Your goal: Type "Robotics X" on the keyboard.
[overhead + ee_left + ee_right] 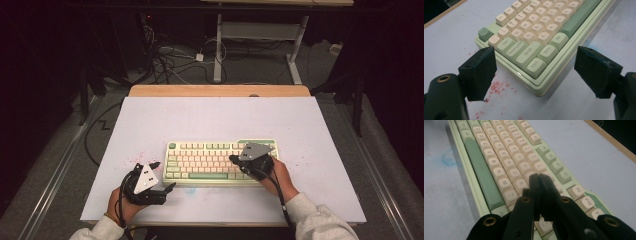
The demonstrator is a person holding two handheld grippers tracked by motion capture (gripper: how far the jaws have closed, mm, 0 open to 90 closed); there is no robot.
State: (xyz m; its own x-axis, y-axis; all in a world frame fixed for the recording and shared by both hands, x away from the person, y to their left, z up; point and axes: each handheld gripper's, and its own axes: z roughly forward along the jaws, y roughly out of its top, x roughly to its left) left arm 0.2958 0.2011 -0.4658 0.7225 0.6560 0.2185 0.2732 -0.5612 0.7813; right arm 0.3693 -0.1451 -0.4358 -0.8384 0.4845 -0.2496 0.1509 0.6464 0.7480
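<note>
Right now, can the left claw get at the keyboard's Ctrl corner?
Probably yes. The left claw stands open just off the keyboard at its near-left corner, with the Ctrl key straight ahead between the jaws. Only bare white table lies between them; the right claw is over the far keys.

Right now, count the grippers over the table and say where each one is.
2. The left gripper sits open off the keyboard's near-left corner; the right gripper, shut, is above the keys at the keyboard's right part.

sleeves (320, 220): pale grey knit | claws: black, brass-ringed screw holes | top plates: grey, three-cornered
</note>
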